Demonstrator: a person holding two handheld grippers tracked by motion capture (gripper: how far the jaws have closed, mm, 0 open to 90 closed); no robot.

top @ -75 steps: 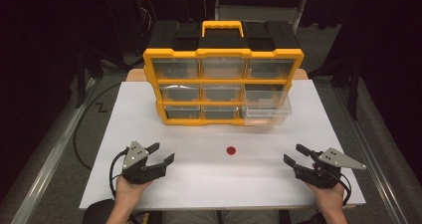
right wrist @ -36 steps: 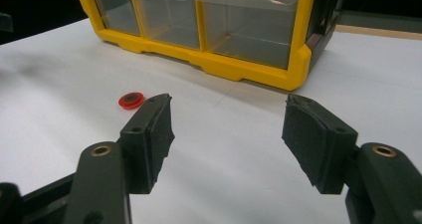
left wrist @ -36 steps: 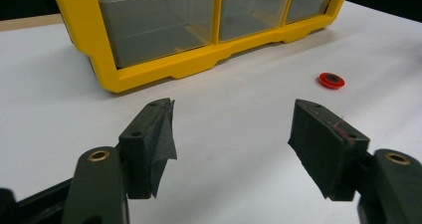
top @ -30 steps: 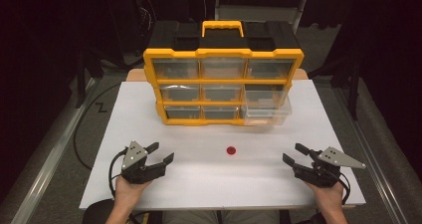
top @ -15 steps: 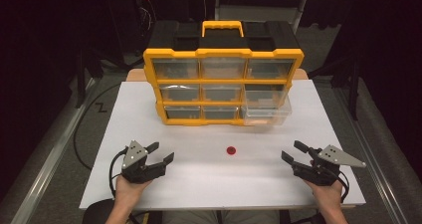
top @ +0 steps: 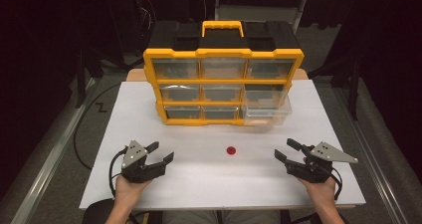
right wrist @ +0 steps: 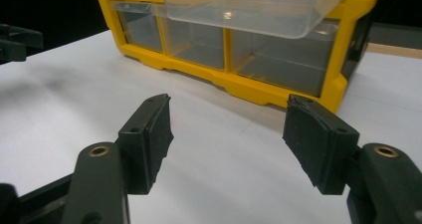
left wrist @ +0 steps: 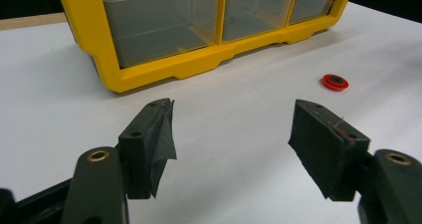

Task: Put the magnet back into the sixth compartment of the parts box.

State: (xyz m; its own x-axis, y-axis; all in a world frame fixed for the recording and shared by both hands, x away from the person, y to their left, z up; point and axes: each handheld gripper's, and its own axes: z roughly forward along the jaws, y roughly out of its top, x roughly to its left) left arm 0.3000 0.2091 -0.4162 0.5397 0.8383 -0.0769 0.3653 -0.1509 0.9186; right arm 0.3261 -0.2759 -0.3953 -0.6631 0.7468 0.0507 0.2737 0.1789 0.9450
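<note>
Lying flat between wide-apart left gripper [top: 160, 153] and right gripper [top: 287, 150]: round red washer [top: 231, 150], axis-less; unchanged since before.

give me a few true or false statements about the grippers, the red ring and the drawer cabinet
1. The left gripper is open and holds nothing. True.
2. The small red ring lies inside a drawer. False: it lies on the white table, in front of the cabinet.
3. One clear drawer on the right side of the yellow drawer cabinet is pulled out. True.
4. The right gripper is shut on the red ring. False: it is open and apart from the ring.
5. The cabinet has a yellow carry handle on top. True.
</note>
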